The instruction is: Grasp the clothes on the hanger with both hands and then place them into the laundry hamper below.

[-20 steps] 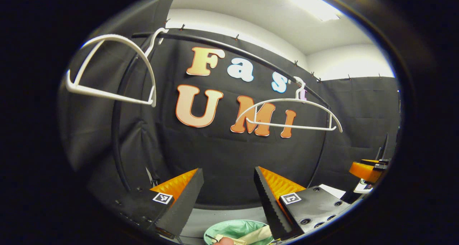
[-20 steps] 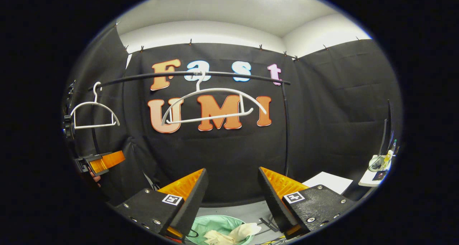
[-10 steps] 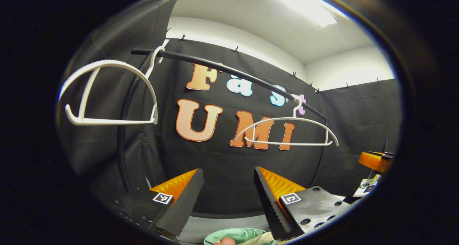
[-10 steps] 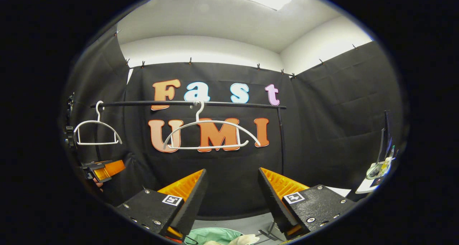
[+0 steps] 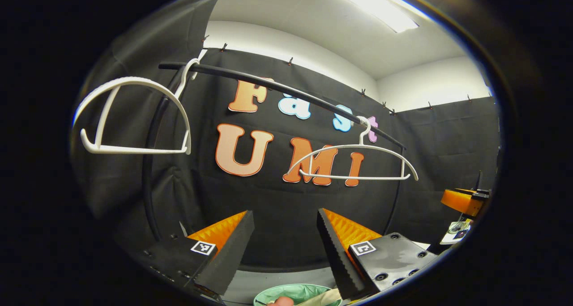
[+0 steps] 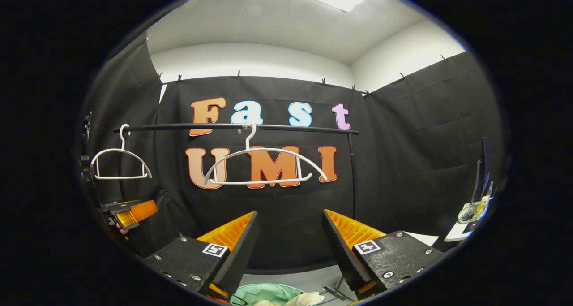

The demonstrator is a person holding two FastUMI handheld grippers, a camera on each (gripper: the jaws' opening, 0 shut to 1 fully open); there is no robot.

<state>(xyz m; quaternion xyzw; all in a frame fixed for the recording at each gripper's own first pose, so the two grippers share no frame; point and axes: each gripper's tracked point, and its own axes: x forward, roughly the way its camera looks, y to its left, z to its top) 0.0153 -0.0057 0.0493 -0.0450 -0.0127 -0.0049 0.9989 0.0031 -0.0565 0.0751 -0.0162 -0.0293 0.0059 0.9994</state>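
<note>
Both grippers have tipped up since a second ago, so the hamper (image 6: 262, 295) has slid down to the bottom edge. Left gripper (image 5: 284, 247) and right gripper (image 6: 288, 250) are spread wide and hold nothing. Clothes (image 6: 300, 299) lie in the hamper, below the rail (image 6: 233, 127). Both hangers (image 6: 266, 165) hang bare. I think the job is done.

Right gripper (image 6: 288, 234): tilted up; rail (image 6: 233, 127) lower in its view.
Hamper (image 6: 262, 292): clothes (image 6: 300, 299) nearly below view edge.
</note>
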